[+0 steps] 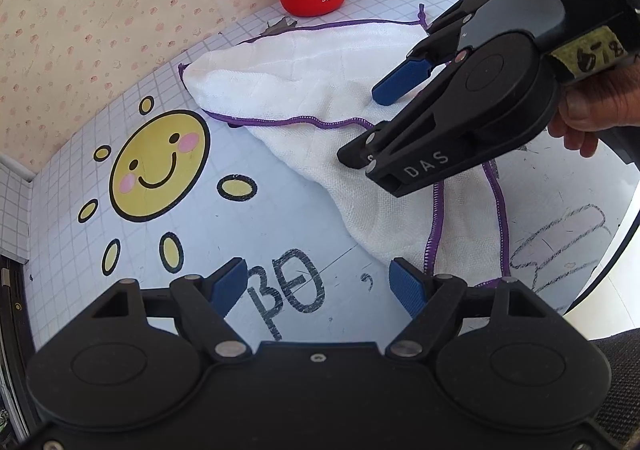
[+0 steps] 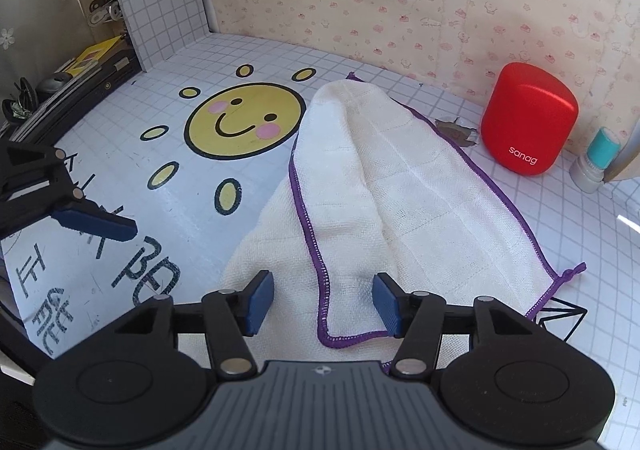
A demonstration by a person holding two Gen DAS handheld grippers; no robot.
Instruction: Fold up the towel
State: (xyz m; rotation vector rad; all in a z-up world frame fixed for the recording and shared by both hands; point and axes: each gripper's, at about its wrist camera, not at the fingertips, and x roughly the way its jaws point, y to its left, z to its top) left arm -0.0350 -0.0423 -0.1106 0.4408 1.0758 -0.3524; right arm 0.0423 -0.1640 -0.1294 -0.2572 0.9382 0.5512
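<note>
**Soft gauze towel, both grippers open**

Left wrist: towel [image 1: 320, 90] at one o'clock on the table [image 1: 280, 218], thin, limp, light; best pinched at the purple hem. Left gripper [image 1: 316, 288] spread, empty. "DAS" on right gripper [image 1: 384, 122].

Right wrist: fingers [image 2: 260, 302] spread astride the hem corner, not pinching. "sanag" on red speaker [image 2: 528, 118] at two o'clock.

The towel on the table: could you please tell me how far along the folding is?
Done: the towel is folded over once, its purple-edged top layer lying unevenly on the lower one. In hand: nothing; the right gripper is open above a folded corner, and the left gripper is open over the bare table. Left: straightening and further folds.
</note>
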